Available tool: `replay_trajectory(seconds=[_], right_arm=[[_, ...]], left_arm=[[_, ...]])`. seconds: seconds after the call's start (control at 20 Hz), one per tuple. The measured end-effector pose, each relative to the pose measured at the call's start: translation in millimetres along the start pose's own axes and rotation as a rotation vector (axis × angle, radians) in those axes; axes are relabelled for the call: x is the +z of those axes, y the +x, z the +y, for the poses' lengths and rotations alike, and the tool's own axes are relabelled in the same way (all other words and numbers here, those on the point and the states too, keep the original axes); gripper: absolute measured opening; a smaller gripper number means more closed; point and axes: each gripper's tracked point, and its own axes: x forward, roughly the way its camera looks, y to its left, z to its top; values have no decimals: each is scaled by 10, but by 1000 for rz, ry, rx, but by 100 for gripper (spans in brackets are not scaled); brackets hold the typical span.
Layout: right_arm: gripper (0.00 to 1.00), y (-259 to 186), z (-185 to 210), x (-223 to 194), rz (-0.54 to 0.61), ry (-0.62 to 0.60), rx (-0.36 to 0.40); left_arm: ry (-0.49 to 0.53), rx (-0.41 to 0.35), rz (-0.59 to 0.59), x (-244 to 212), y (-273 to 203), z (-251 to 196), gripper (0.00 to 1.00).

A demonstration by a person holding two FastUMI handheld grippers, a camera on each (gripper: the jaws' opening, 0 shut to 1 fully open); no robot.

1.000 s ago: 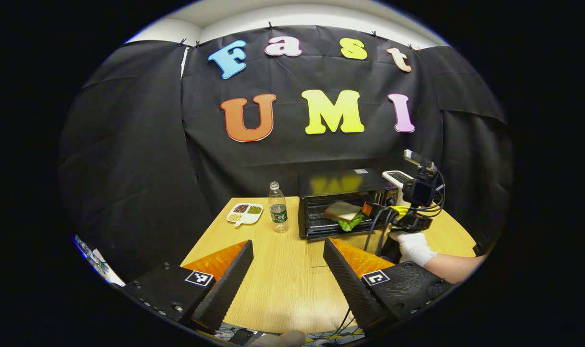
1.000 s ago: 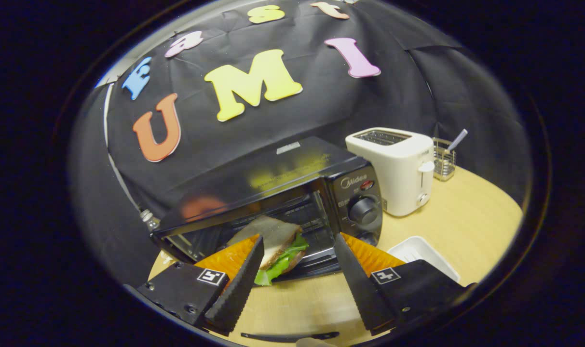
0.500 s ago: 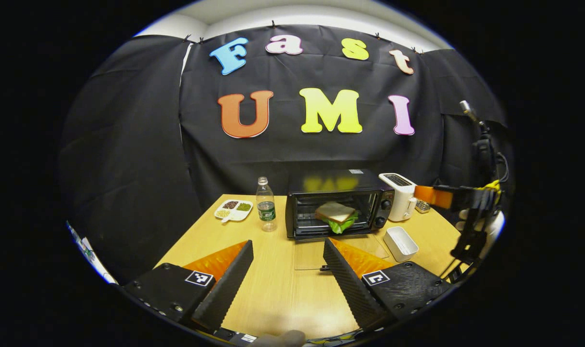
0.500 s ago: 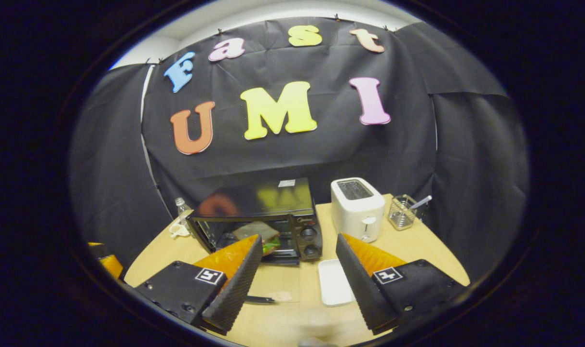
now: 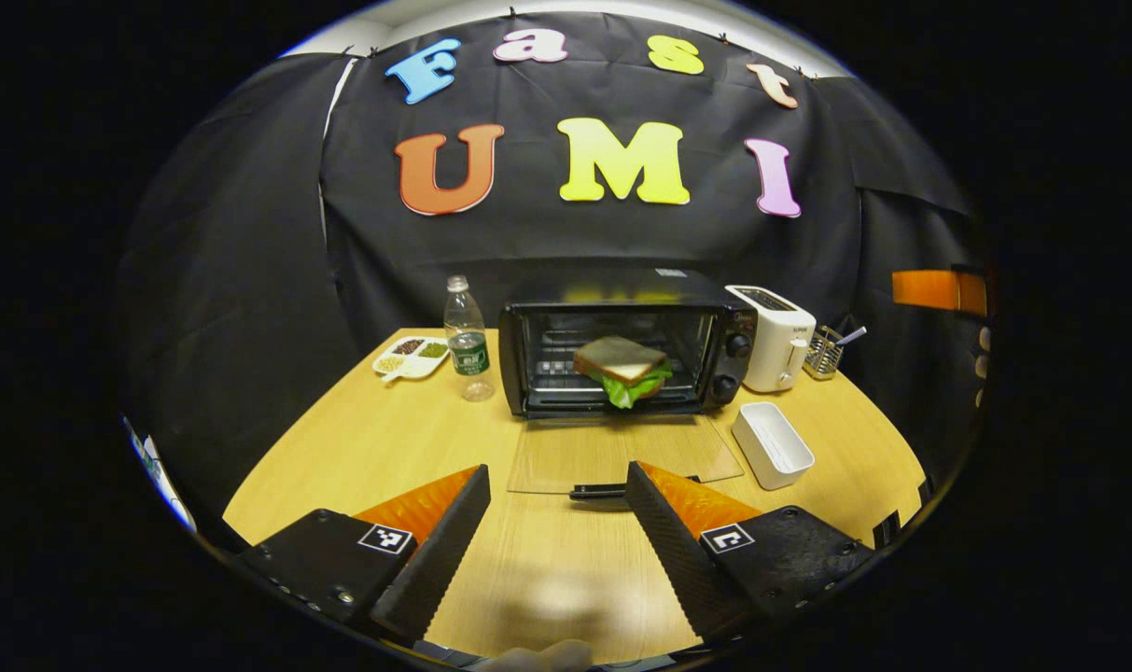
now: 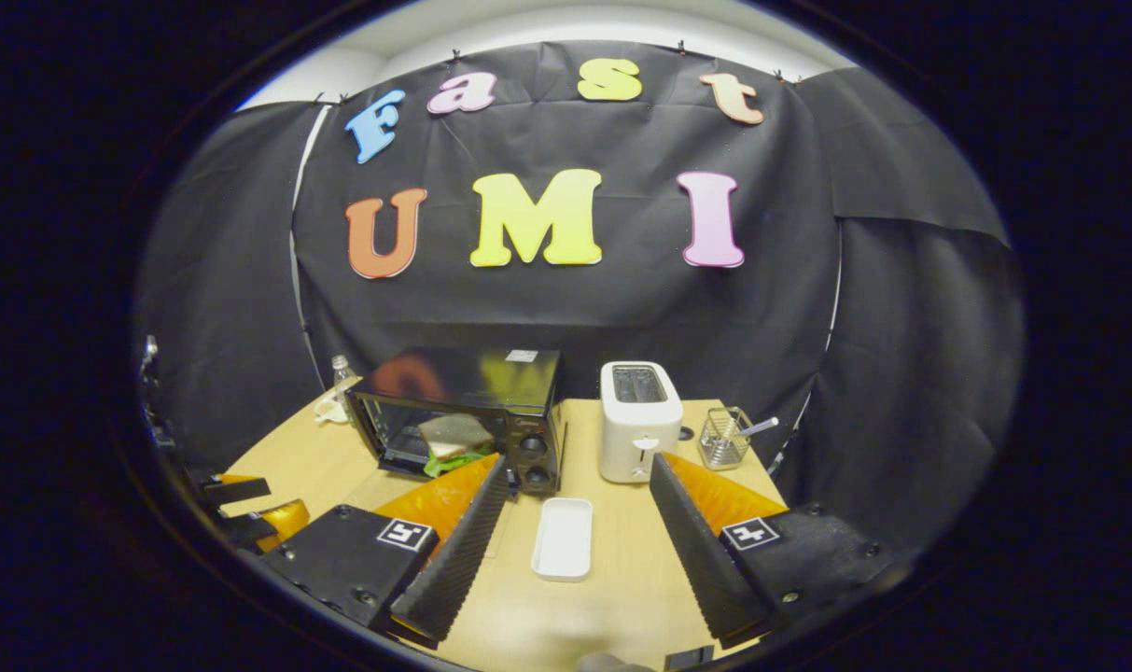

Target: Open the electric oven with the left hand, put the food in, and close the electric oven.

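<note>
The black electric oven (image 5: 726, 322) stands at the back of the wooden table, its glass door (image 5: 566, 457) folded down flat. A sandwich (image 5: 621, 366) with lettuce lies on the rack inside. The door's dark handle (image 5: 595, 491) sits just ahead of my left gripper (image 5: 557, 469), which is open and holds nothing. My right gripper (image 6: 579, 459) hovers open and bare, well back from the oven (image 6: 472, 378) with the sandwich (image 6: 450, 437) inside. Part of the right gripper (image 5: 939, 289) shows at the far right of the left gripper view.
A white toaster (image 5: 776, 336) and a wire holder (image 5: 825, 342) stand right of the oven. An oblong white tray (image 5: 773, 444) lies in front of them. A water bottle (image 5: 468, 338) and a divided dish of beans (image 5: 411, 357) are left of the oven.
My right gripper let go of the sandwich in the oven and drew far back and up. My left gripper moved closer to the oven, near the door handle.
</note>
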Motion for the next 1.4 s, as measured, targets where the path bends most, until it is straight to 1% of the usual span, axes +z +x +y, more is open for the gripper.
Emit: replay_trajectory(seconds=[0.05,0.4,0.45,0.5,0.55,0.6,0.7,0.75,0.8,0.85,0.9,0.95,1.0,1.05,1.15,1.4], right_arm=[[89,17,-56,-4,10,2,1],[89,58,-489,54,40,-26,-22],[89,70,-511,35,45,-23,-25],[90,74,-537,19,50,-20,-28],[90,79,-558,-3,55,-17,-31],[98,90,-592,-17,62,-14,-37],[98,103,-641,-54,76,-6,-49],[90,108,-660,-69,81,-4,-52],[98,110,-669,-86,87,-2,-53],[98,119,-680,-108,92,2,-55],[98,127,-688,-114,98,5,-58],[90,143,-692,-125,100,8,-61],[89,160,-691,-127,103,10,-62],[98,172,-685,-147,107,9,-64],[98,179,-661,-177,113,5,-62],[98,204,-668,-211,130,2,-65]], left_arm=[[-5,-9,16,-73,55,-71,96],[-36,-37,117,-569,441,-434,96],[-41,-40,135,-640,504,-474,89],[-42,-42,146,-706,554,-498,96],[-44,-40,161,-781,633,-515,96],[-54,-40,179,-852,696,-540,96],[-74,-44,206,-950,814,-574,96],[-80,-48,213,-982,866,-590,95],[-84,-50,220,-1008,914,-604,95],[-88,-50,224,-1030,957,-615,95],[-85,-50,231,-1045,1002,-623,95],[-82,-49,237,-1073,1042,-628,94],[-77,-54,246,-1107,1077,-641,94],[-74,-57,263,-1159,1073,-656,94],[-25,-71,236,-1120,1094,-674,94],[16,-70,219,-1090,1178,-718,95]])
